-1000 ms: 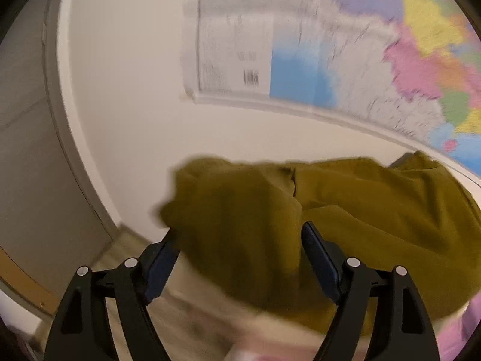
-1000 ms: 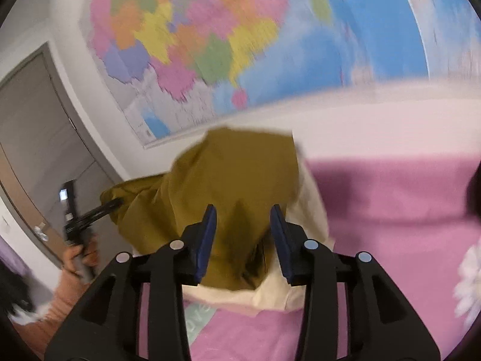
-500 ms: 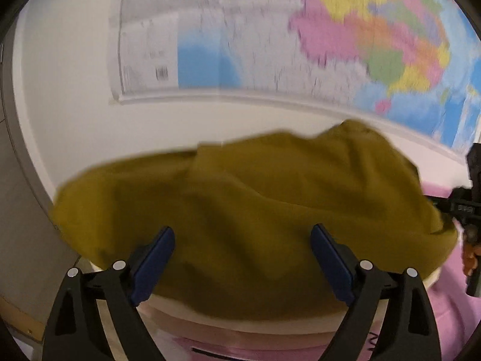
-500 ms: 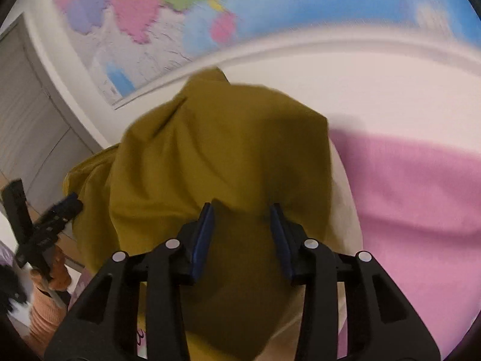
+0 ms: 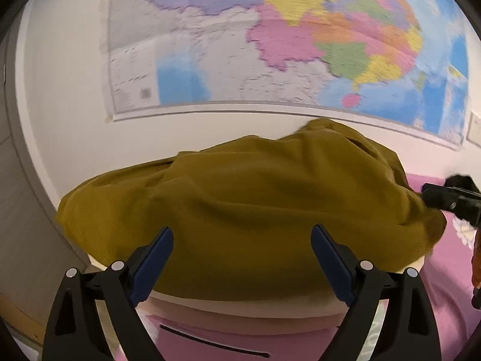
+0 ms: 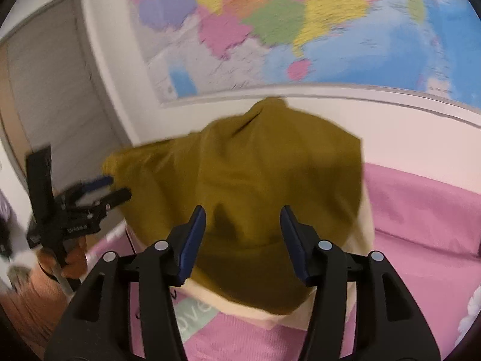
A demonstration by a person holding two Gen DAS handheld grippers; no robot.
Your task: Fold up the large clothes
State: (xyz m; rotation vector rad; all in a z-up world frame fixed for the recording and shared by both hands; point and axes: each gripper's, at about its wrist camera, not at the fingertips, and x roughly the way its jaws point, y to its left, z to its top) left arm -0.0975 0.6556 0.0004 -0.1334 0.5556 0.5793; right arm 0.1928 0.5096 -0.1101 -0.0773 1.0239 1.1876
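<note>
Presently the olive garment (image 5: 249, 210) lies heaped on a cream board (image 5: 240, 307) atop the pink bed (image 6: 421, 210). Left gripper (image 5: 242, 260) fingers stand wide, empty; right gripper (image 6: 243, 242) fingers are opening — cloth lies beyond them, unpinched, toward 12 o'clock.

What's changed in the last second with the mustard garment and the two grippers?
The right gripper, clamped on the mustard garment a second ago, is opening its jaws; the cloth now lies beyond its pads, spread out on the cream board. The left gripper swung rightward and remains wide open, holding nothing. The wall map and pink bedding are unchanged.
</note>
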